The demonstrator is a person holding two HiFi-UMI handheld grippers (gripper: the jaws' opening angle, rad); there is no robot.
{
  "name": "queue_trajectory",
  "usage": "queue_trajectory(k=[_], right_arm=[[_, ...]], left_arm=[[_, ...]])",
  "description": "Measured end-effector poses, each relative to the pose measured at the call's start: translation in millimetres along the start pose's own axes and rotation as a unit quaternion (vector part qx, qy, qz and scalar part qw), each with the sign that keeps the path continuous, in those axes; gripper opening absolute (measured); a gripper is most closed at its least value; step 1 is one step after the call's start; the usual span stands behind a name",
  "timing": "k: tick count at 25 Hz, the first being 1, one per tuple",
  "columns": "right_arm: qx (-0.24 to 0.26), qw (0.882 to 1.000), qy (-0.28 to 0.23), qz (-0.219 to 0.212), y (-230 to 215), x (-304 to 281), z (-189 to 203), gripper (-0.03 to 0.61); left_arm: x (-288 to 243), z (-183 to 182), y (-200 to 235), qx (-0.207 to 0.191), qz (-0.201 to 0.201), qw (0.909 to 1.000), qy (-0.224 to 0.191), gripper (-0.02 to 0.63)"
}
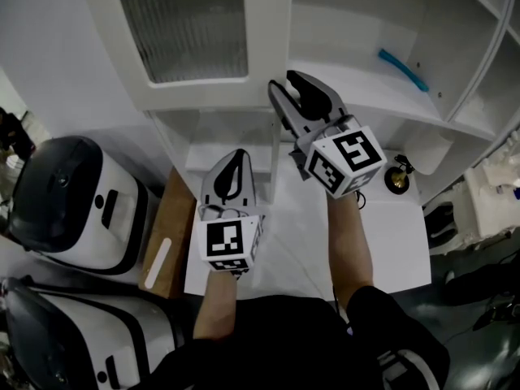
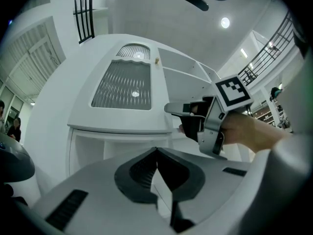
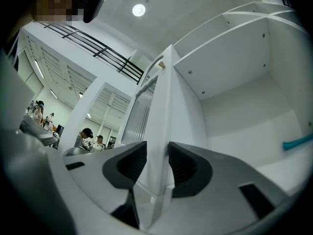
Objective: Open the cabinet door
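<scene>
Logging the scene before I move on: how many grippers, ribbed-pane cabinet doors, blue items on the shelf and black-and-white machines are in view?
Grippers: 2, left gripper and right gripper
Ribbed-pane cabinet door: 1
Blue item on the shelf: 1
Black-and-white machines: 2
Total: 6

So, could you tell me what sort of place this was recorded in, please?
Probably a large showroom or hall, not a home: a black railing lines an upper level, several people stand in the background, and the white cabinet stands beside bulky black-and-white machines.
</scene>
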State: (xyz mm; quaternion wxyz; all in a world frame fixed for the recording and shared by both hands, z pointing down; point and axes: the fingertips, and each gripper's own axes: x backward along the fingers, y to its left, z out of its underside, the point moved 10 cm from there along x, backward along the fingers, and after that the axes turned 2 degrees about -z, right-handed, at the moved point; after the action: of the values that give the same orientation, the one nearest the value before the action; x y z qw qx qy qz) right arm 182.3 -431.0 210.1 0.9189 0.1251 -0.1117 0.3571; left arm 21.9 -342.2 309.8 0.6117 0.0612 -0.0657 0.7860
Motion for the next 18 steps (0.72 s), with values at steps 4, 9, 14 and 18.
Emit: queue_trajectory(k=[4, 9, 14, 18], right_arm=[[-0.011, 1.0, -0.009, -0.017, -3, 4, 1, 0.145], [-0.03, 0.998, -0.023, -0.046, -4, 15, -1, 0.098], [-0.026, 0.998, -0.025, -0.059, 6, 23, -6, 0.098], [-0.033, 0.997, -0.031, -0.06, 19, 31, -9, 0.098]], left_arm=[[2, -4, -2, 0.002, 0.007, 1.0, 0.0, 0.014], [10, -9, 2, -0.006, 0.005, 1.0, -0.002, 0.013], [18, -15, 3, -0.008, 0.009, 0.9999, -0.008, 0.014], [29, -18, -1, -0.007, 0.018, 0.9997, -0.013, 0.014]])
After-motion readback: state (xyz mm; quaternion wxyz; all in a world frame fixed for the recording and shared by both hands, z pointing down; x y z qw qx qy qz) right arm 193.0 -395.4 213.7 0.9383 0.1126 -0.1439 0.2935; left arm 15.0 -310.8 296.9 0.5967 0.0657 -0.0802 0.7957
